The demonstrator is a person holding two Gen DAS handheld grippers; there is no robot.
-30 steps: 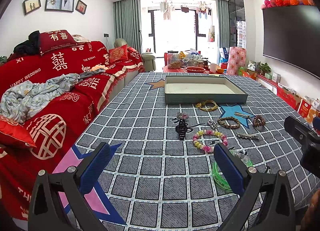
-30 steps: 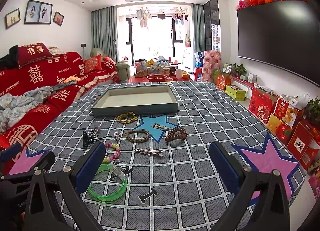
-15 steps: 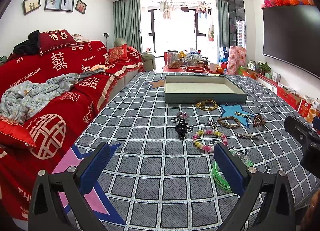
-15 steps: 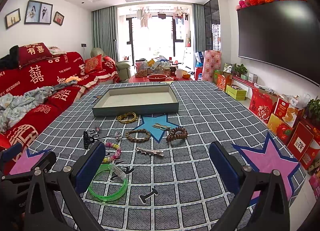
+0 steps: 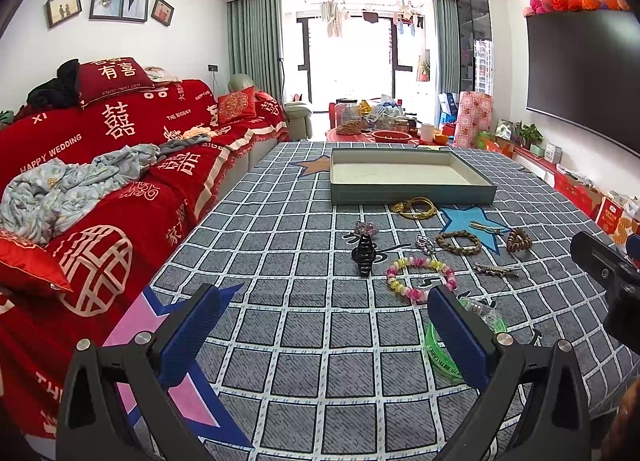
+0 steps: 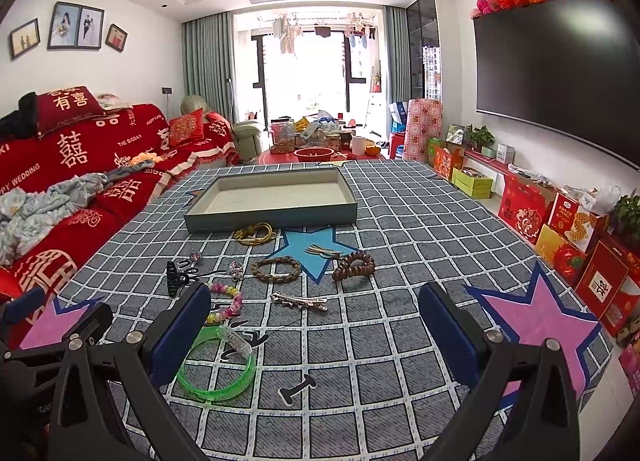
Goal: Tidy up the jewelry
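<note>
Nothing has shifted since the earlier frames: both grippers hover where they were, jaws spread wide and empty. The left gripper (image 5: 324,325) hangs over bare checked cloth (image 5: 280,261) near the red sofa (image 5: 100,189). Ahead of it lie the black claw clip (image 5: 363,255) and pastel bead bracelet (image 5: 420,276); the green bangle (image 6: 218,371) sits just beside its right finger. The right gripper (image 6: 314,325) has open cloth between its fingers, with the silver clip (image 6: 300,301), brown braided bracelet (image 6: 276,268) and coiled brown tie (image 6: 354,265) beyond. The gold cord (image 6: 254,233) lies touching or just short of the empty tray (image 6: 272,217), mid-table. Gift boxes (image 6: 560,229) line the right wall under the television (image 6: 560,69).
</note>
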